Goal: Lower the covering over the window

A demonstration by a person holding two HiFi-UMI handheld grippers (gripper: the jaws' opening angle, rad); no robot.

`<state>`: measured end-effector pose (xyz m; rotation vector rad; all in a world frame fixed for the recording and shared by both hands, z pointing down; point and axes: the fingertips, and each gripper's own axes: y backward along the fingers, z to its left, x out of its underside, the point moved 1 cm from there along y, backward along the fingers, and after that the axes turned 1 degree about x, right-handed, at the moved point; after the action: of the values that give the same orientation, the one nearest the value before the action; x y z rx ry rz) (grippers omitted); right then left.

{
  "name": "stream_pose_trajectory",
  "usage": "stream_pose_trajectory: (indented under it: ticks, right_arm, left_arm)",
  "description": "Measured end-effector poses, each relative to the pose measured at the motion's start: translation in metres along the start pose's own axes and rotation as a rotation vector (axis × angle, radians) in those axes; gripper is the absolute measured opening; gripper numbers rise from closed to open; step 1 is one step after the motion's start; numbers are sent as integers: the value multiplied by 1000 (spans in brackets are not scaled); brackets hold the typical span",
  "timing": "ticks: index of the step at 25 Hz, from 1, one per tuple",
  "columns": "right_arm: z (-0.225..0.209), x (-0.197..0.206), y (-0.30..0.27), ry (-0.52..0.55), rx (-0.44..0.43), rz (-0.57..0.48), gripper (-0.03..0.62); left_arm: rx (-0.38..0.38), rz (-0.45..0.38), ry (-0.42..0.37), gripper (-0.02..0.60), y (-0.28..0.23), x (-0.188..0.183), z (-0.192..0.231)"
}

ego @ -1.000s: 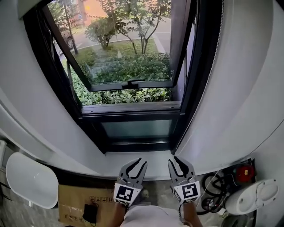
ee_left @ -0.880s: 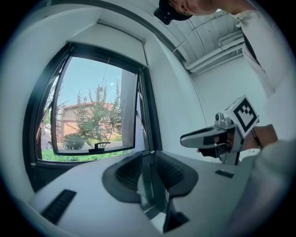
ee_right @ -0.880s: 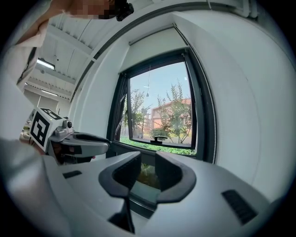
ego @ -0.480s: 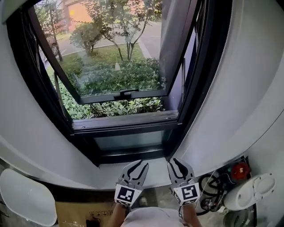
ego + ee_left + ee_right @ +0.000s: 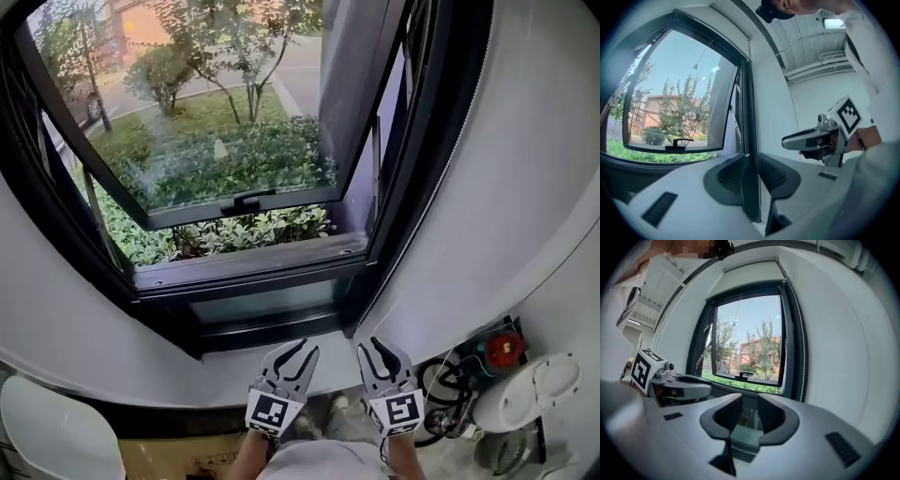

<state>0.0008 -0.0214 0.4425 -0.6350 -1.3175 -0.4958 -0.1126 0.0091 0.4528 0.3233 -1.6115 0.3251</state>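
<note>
Grey right gripper (image 5: 368, 345) jaws wider, empty; window (image 5: 246, 266) leftward.

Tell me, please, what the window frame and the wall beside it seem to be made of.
Window frame: probably painted or coated metal, dark with a dull sheen, judging by its slim, straight, sharp-edged bars. Wall: likely painted plaster, white and matte, smooth with no visible seams, though the pictures cannot settle it.

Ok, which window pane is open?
The upper pane, the one with the black handle, swung outward; the low pane beneath it sits shut.
</note>
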Motion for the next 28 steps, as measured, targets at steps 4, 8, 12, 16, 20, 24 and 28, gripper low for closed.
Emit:
stream_pose_trajectory:
  ticks: [4,8,12,16,20,24,28]
  right_arm:
    - [-15,0,-8,-12,5,-18,97]
    - [-32,-9,-20,6,-14,-62,97]
    - [-55,-13,-29,4,-10,-84,97]
    - [-73,-11,-35,-3,-4,-83,97]
    - [-88,-8,-39,-25,7,-79,97]
    - [-97,-7,-40,-53,12,-75,97]
    - [-106,-8,-40,-52,15,-81,97]
  left_arm:
    - [2,-7,-23,96,-18,-7,-2]
    - [-16,-16,-62,97,-39,-15,1]
    - [-23,-7,-63,95,-65,-18,-1]
    - [-25,-5,-63,95,-90,-20,-3]
    - [-14,-21,-83,95,-114,-25,-9]
    - [9,-23,-87,95,-136,-28,-18]
    - [33,-29,-87,95,-157,-30,-24]
